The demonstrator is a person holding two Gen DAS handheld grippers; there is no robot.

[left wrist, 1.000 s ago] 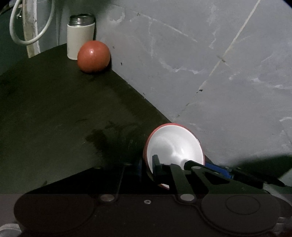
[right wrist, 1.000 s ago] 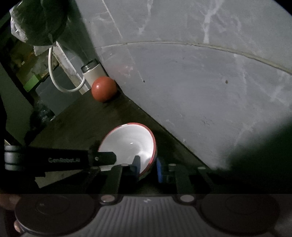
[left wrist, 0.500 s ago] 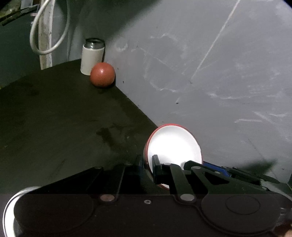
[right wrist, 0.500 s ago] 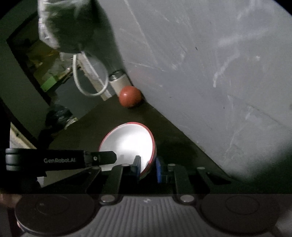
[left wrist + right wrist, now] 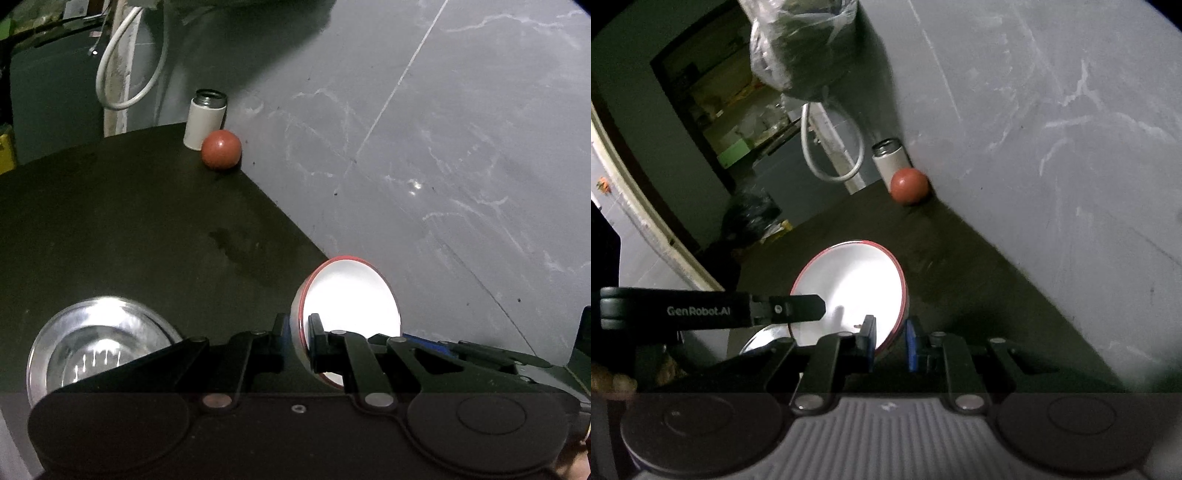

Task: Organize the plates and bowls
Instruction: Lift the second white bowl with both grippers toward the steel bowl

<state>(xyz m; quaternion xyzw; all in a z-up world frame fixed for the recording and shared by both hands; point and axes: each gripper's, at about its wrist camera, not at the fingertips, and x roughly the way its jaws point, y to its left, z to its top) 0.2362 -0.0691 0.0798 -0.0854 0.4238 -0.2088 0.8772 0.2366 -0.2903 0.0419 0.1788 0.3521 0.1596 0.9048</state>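
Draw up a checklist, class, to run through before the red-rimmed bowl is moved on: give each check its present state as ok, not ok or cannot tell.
1. Left hand-held gripper clamps the rim of the red-rimmed bowl: ok.
2. Right hand-held gripper clamps the opposite rim: ok.
3. Bowl is level: not ok, it is tilted steeply.
4. Metal bowl sits upright on the dark counter, free to receive: ok.
5. Red ball and white canister stand far from the bowls: ok.
6. Bowl lifted off the counter: cannot tell.
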